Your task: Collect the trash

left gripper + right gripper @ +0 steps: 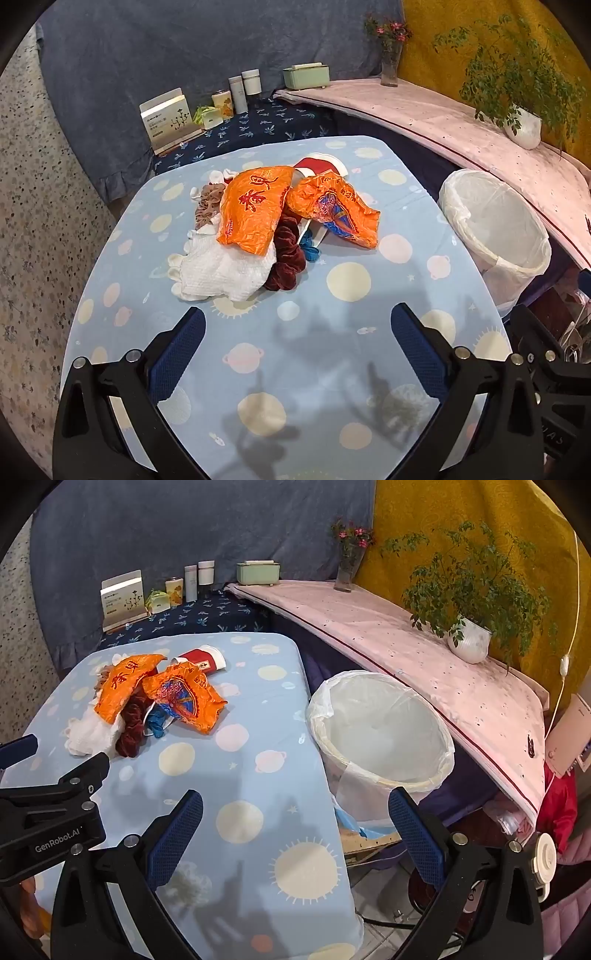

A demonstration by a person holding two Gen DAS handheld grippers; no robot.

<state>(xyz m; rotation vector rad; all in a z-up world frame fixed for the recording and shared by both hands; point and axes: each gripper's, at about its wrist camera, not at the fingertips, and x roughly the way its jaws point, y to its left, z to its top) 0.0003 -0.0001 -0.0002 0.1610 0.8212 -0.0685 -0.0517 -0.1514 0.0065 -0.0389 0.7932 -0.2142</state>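
Both the left gripper (298,325) and right gripper (295,806) gape wide, empty, touching nothing; wrappers (255,206) half-bury the paper cup (314,164).

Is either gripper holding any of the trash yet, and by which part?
Nothing is held. The left gripper and the right gripper are both open and empty, short of the trash pile.

Potted plant (469,642) on pink shelf (406,642) — flower vase (347,568) behind.
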